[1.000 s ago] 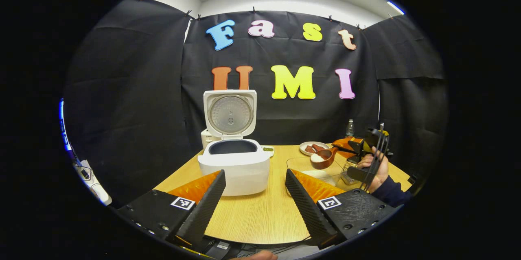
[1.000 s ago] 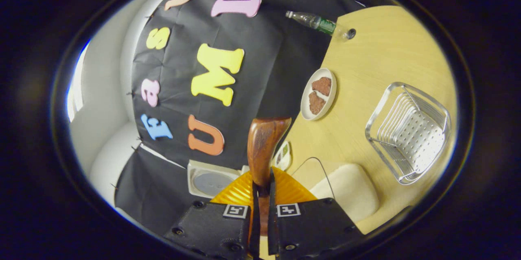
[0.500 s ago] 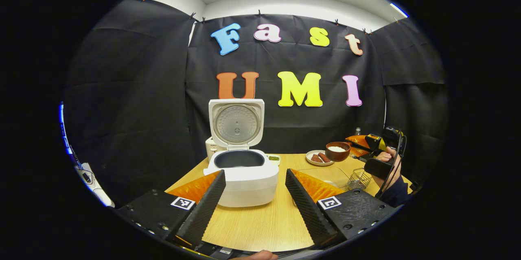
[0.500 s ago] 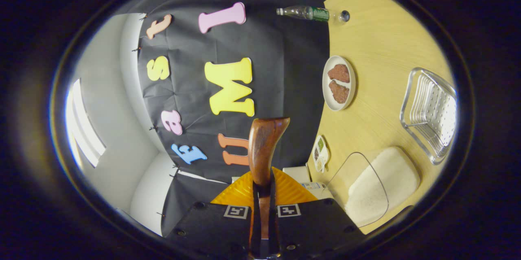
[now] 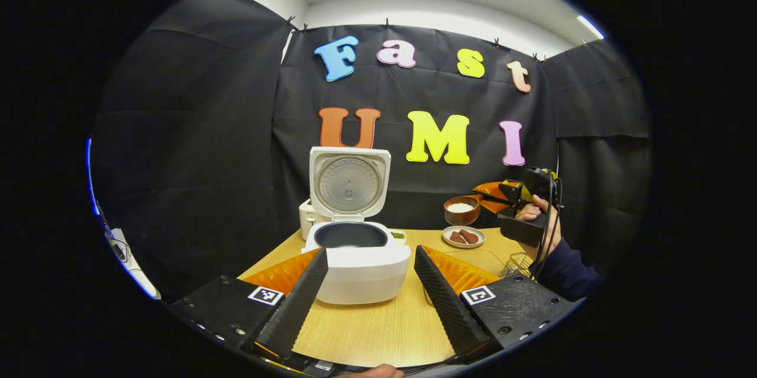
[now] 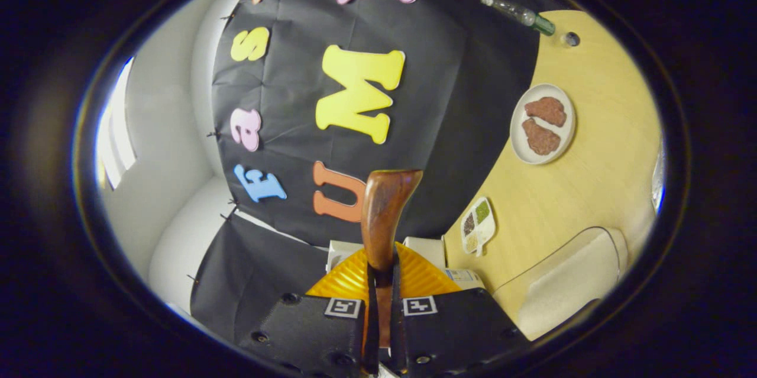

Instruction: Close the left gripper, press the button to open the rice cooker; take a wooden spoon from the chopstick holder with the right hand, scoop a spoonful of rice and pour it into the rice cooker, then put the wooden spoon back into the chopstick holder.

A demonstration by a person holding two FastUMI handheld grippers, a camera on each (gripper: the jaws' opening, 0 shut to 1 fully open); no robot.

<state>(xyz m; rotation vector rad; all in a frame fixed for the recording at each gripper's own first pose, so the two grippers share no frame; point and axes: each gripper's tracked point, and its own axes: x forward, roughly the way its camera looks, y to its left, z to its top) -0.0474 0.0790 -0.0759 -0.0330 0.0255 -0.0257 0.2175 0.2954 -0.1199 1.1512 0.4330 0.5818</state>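
The white rice cooker (image 5: 362, 268) stands on the wooden table (image 5: 378, 325) with its lid (image 5: 349, 181) upright and its dark inner pot bare. My left gripper (image 5: 371, 249) is open, its fingers on either side of the cooker and short of it. A hand holds my right gripper (image 5: 513, 203) in the air to the right of the cooker. It is shut on the wooden spoon (image 5: 461, 210), whose bowl carries white rice above the plate. In the right gripper view the spoon's handle (image 6: 383, 218) runs out from between the right gripper's (image 6: 381, 274) fingers.
A plate with brown pieces (image 5: 463, 236) and a small seasoning dish (image 6: 478, 225) lie behind the cooker. The wire chopstick holder (image 5: 519, 262) stands at the right. A clear container of rice (image 6: 568, 280) sits near the front. A bottle (image 6: 520, 13) stands at the back.
My right gripper has lifted the spoon with rice out of the container and carried it up and left, towards the cooker. The left gripper has drawn back a little.
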